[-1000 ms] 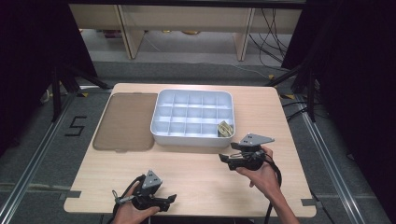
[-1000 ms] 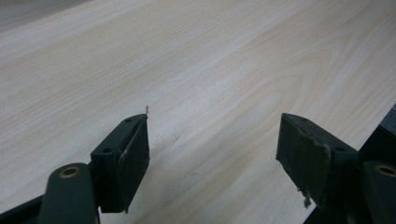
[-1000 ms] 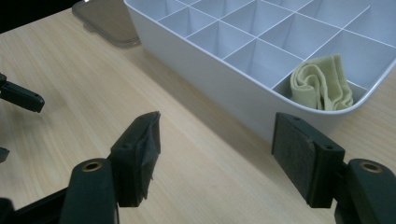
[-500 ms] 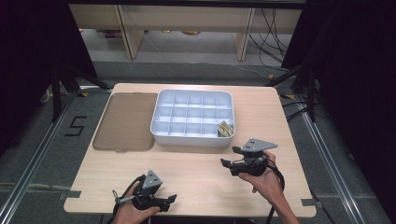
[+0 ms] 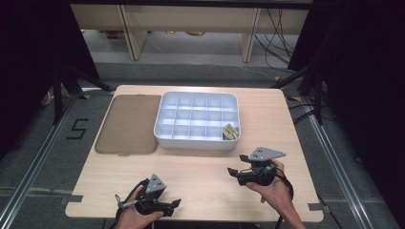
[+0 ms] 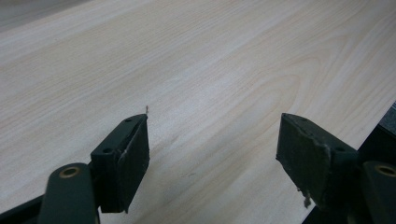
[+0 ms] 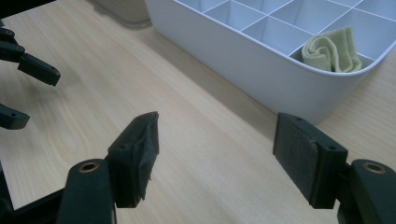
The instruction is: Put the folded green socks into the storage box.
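High view: light wooden table [image 5: 200, 171], bearing white compartment tray [image 5: 165, 129] at centre rear, brown flat lid [image 5: 128, 124] just beside its left wall. Folded pale-green cloth [image 5: 230, 131] lodged in near right corner compartment of tray. Left tool [image 5: 175, 204] low on table at near left edge, held in left hand [image 5: 131, 218], pointing right, well apart from tray. Right tool [image 5: 232, 171] near right front of table, held in right hand [image 5: 274, 188], pointing left, short of tray's front wall, grey three-cornered plate on top. Left gripper view: jaws standing wide apart, bare wood grain between them, nothing gripped. Right gripper view: jaws likewise wide apart, nothing between the pads, bare table under the gap; white tray wall beyond and to the right, green cloth visible over its rim in corner compartment; black tips of left tool at far left edge; corner of brown lid at top.
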Demonstrator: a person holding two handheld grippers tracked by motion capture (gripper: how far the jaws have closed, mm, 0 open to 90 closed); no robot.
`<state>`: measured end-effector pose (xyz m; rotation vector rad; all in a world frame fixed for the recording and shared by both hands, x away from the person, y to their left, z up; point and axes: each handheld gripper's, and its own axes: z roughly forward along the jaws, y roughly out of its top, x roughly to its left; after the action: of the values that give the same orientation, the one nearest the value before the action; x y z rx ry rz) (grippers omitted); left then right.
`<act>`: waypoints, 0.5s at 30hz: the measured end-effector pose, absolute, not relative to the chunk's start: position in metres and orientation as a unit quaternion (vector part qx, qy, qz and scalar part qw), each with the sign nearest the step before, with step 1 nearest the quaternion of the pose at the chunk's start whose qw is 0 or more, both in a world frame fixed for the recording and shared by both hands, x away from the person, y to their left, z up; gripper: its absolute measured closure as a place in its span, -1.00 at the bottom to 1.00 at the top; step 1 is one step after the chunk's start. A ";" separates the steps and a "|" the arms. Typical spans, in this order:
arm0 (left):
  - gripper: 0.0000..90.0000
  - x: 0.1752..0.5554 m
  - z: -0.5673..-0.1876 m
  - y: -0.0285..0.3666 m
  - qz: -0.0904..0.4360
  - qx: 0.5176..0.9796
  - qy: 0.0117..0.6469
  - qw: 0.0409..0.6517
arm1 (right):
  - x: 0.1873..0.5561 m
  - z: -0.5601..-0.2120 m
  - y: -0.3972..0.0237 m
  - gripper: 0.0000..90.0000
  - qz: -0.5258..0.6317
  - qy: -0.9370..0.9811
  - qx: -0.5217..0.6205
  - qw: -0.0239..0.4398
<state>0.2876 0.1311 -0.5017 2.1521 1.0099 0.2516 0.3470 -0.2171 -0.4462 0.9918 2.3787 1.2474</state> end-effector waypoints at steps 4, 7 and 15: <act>-0.44 0.287 -0.502 0.130 0.101 0.833 0.398 0.371 | 0.343 -0.448 -0.217 -0.31 0.433 0.824 0.341 0.132; -0.44 0.287 -0.503 0.130 0.101 0.829 0.403 0.373 | 0.339 -0.450 -0.217 -0.33 0.427 0.828 0.339 0.128; -0.44 0.287 -0.502 0.130 0.101 0.830 0.402 0.373 | 0.328 -0.455 -0.219 -0.35 0.428 0.827 0.343 0.125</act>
<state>0.2872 0.1298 -0.5022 2.1264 1.0311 0.2588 0.3280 -0.2191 -0.4551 0.9996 2.4089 1.2481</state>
